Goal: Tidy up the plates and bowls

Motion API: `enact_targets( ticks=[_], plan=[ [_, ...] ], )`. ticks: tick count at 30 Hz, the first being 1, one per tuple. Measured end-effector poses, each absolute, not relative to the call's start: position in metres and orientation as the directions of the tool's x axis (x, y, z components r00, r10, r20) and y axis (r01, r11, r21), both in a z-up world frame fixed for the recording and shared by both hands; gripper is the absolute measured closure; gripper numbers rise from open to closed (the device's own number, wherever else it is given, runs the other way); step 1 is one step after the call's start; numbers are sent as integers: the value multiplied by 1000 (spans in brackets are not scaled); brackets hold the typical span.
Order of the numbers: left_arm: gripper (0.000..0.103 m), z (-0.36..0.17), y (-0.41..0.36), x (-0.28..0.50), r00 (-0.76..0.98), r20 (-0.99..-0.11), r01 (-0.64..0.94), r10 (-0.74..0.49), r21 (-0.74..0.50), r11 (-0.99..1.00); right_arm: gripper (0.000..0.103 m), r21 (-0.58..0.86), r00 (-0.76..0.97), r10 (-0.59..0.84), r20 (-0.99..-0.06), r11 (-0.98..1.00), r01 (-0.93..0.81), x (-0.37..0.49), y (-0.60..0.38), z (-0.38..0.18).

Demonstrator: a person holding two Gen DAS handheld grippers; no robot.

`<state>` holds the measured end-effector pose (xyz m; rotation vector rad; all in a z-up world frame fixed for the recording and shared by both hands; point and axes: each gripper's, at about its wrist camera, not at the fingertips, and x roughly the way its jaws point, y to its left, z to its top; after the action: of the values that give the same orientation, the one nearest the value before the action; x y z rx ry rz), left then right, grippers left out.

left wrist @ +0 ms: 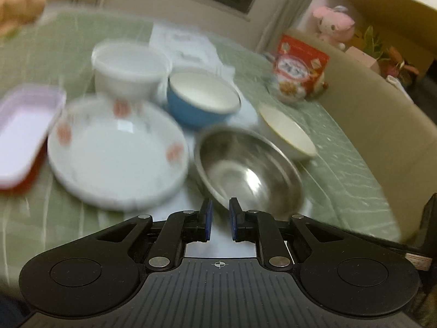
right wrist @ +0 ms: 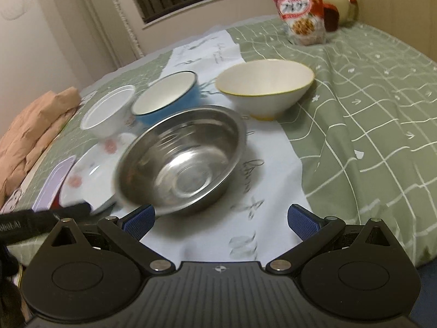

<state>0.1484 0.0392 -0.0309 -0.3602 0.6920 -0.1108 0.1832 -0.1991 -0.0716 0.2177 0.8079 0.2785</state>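
Note:
A steel bowl (left wrist: 247, 169) (right wrist: 181, 161) sits tilted on white paper, its near rim between the fingers of my left gripper (left wrist: 220, 213), which is nearly shut around that rim. To its left lies a white plate with red flowers (left wrist: 114, 155) (right wrist: 90, 175). Behind stand a blue bowl (left wrist: 203, 99) (right wrist: 166, 97), a white bowl (left wrist: 131, 68) (right wrist: 108, 112) and a cream bowl with a yellow rim (left wrist: 286, 131) (right wrist: 266, 87). My right gripper (right wrist: 221, 218) is open and empty, just in front of the steel bowl.
A lilac rectangular tray (left wrist: 24, 134) (right wrist: 53, 183) lies left of the plate. A red cereal bag (left wrist: 299, 71) (right wrist: 299, 5) stands at the back right. Green checked cloth (right wrist: 368, 109) covers the surface. A pink blanket (right wrist: 30, 125) lies at the left.

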Motion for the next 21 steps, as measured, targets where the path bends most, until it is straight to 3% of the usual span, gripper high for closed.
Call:
enact_targets(
  ticks=[3,9,13,16,21],
  plan=[
    [87,-30,44,176,787,-582,-21,-202,-354,935,0,336,639,341,-689,932,-135,204,-205,-84],
    [87,-47,44,219,754,-639,-65,-151,-302,951,0,384,607,383,-696,913,-136,218,-211,-104],
    [87,-62,43,233,714,-669,-55,-204,-345,937,0,388,591,406,-697,907,-165,222,-214,-108],
    [80,-71,42,237,693,-677,-45,-249,-385,922,0,402,578,417,-702,901,-162,224,-214,-108],
    [80,-74,44,236,686,-673,-48,-277,-421,906,0,399,584,403,-704,905,-144,222,-213,-109]
  ],
)
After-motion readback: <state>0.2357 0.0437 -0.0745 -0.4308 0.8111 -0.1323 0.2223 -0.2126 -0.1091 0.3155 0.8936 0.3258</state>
